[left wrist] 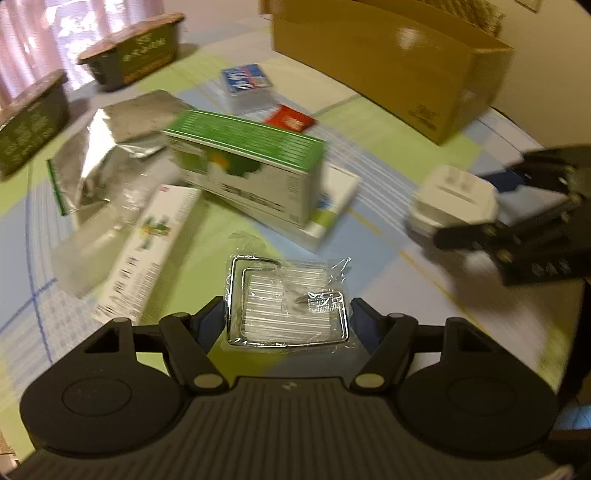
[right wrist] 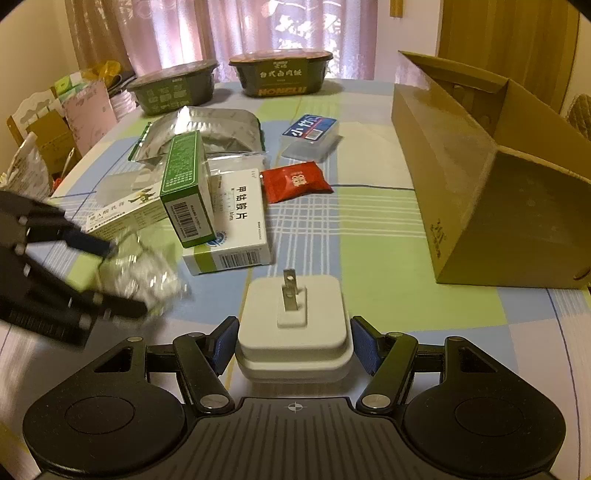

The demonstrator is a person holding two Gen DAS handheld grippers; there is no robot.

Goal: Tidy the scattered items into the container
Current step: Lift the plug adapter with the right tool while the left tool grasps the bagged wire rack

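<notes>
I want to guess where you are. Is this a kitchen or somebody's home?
Probably a home dining room: pink curtains hang behind a checked blue-green tablecloth, with two dark instant-meal bowls and medicine boxes lying about.

Pink curtains (right wrist: 229, 33) are hanging across the back, daylight glowing through them, and a checked tablecloth (right wrist: 369, 236) is covering the table in blue, green and white, while a clutter of bags and cartons (right wrist: 55, 122) is sitting off the left edge

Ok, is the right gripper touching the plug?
Touching. In the right wrist view both blue pads press the sides of the white plug, no gap visible; the left wrist view shows the right gripper holding it too.
</notes>
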